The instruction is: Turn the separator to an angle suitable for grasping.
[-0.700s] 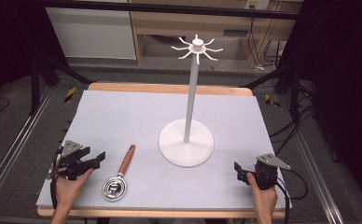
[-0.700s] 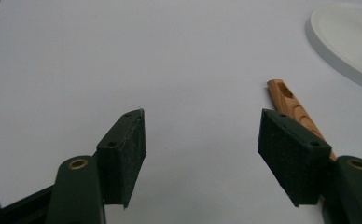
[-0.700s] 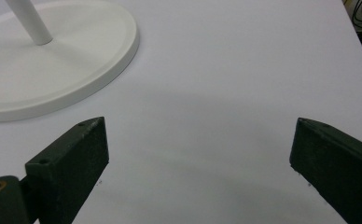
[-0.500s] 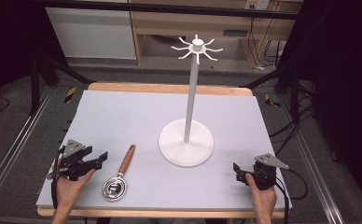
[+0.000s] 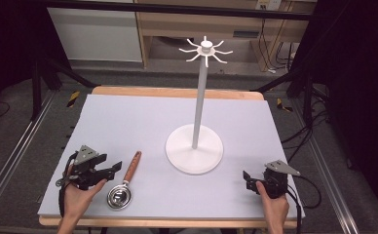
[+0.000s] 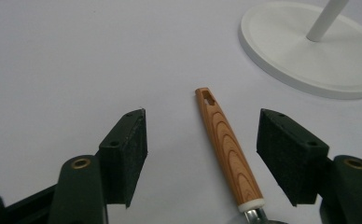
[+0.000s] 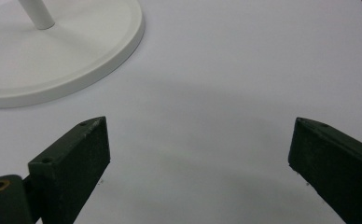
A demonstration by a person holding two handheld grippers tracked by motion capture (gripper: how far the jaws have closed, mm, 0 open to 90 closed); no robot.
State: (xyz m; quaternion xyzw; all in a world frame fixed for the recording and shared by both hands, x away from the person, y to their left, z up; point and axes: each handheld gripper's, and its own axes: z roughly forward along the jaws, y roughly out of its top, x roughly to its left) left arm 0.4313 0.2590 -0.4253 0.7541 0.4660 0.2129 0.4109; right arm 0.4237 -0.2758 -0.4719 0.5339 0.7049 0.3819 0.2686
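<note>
My left gripper (image 5: 110,170) rests near the table's front left, jaws spread wide with nothing gripped. The strainer's wooden handle (image 6: 226,148) lies on the mat between them, touching neither pad. My right gripper (image 5: 248,178) gapes wide over bare mat (image 7: 226,74), the white hook stand (image 5: 195,146) beyond.

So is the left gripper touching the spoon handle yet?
Apart. In the left gripper view the left gripper is open, and the wooden handle lies on the table between its jaws with bare table on both sides.
</note>
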